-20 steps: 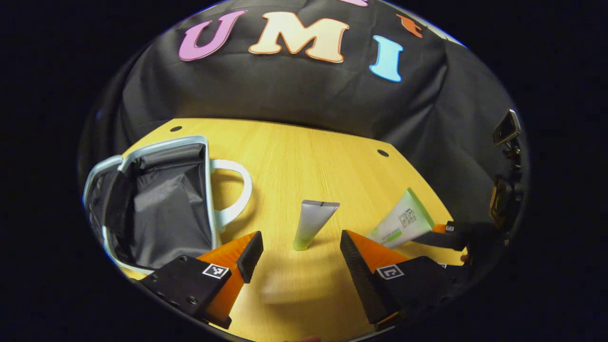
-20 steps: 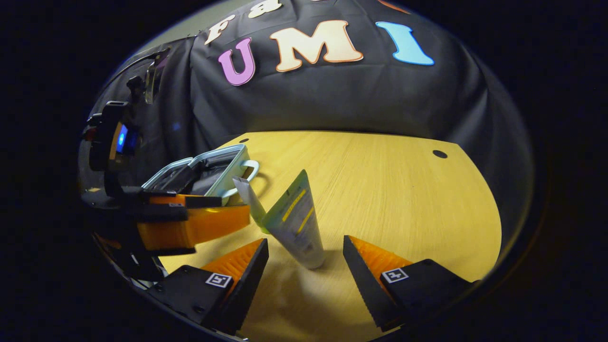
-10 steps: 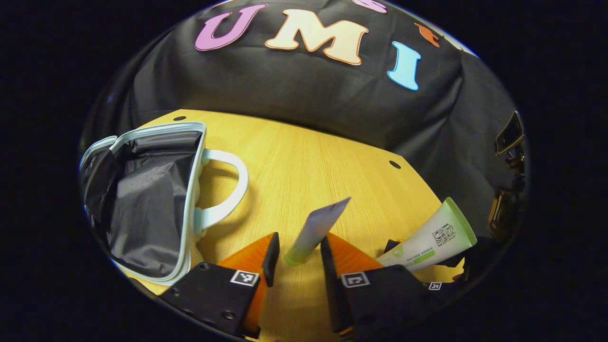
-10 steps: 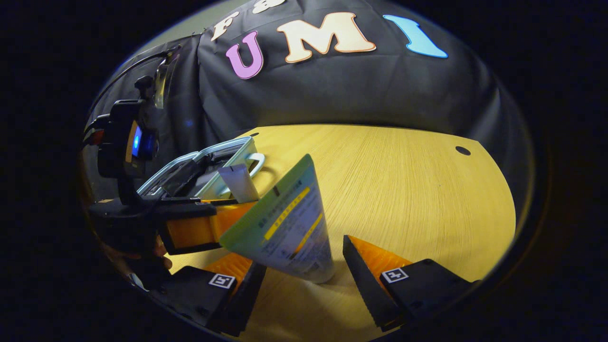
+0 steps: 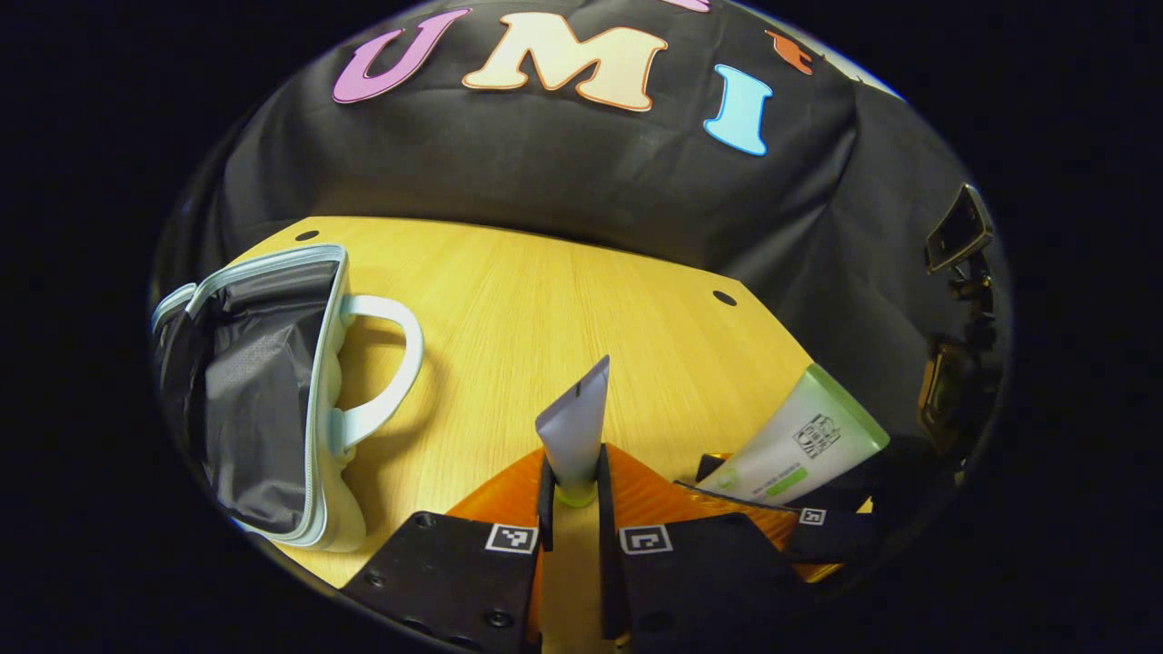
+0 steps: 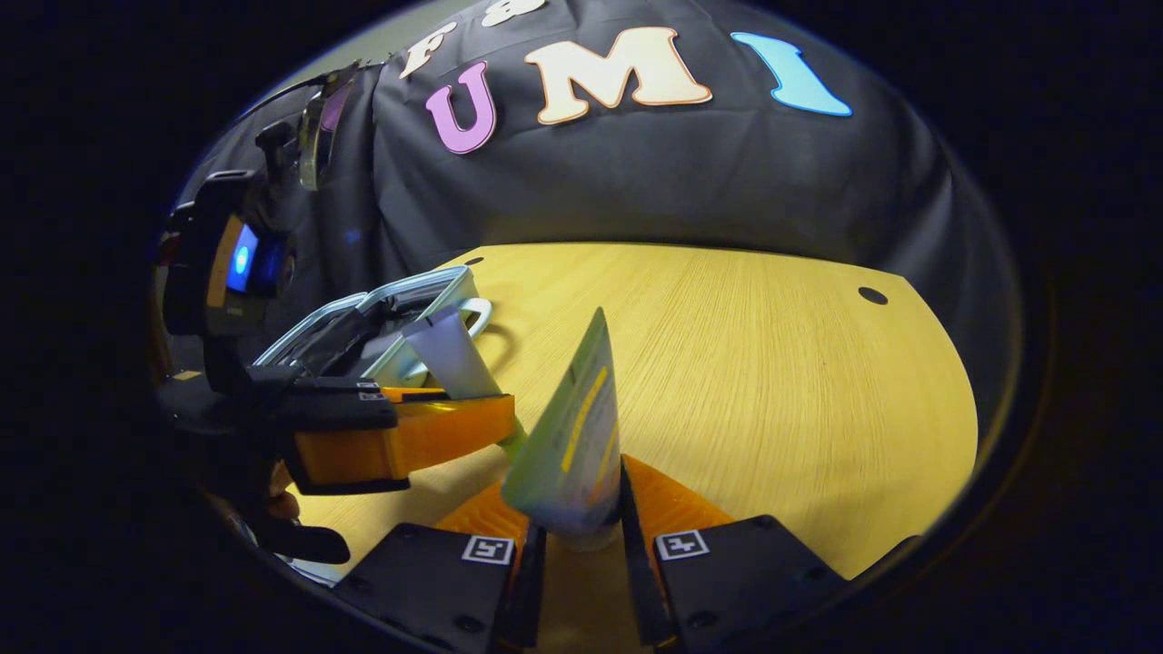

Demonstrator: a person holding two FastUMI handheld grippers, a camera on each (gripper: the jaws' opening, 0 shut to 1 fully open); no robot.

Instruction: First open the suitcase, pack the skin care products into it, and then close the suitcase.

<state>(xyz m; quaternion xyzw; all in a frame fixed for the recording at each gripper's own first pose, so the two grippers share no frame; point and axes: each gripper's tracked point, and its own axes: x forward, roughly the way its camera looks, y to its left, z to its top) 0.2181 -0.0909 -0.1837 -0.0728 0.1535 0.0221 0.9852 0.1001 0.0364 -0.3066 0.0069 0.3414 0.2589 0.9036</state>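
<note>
**A:** left gripper view has the suitcase [image 5: 273, 400] far left on the bench [image 5: 545, 309], lid open, dark lining showing, handle toward the middle. Right gripper view just catches its rim behind the other tool.

**B:** yep. Left tool [image 5: 572, 495] is clenched on the small grey tube [image 5: 574, 436], cap down between the fingers, crimped end pointing up and away. Right tool [image 6: 577, 536] is low over the bench, gripping the bigger green-edged tube [image 6: 572, 436] the same way, upright, leaning slightly left.
</note>
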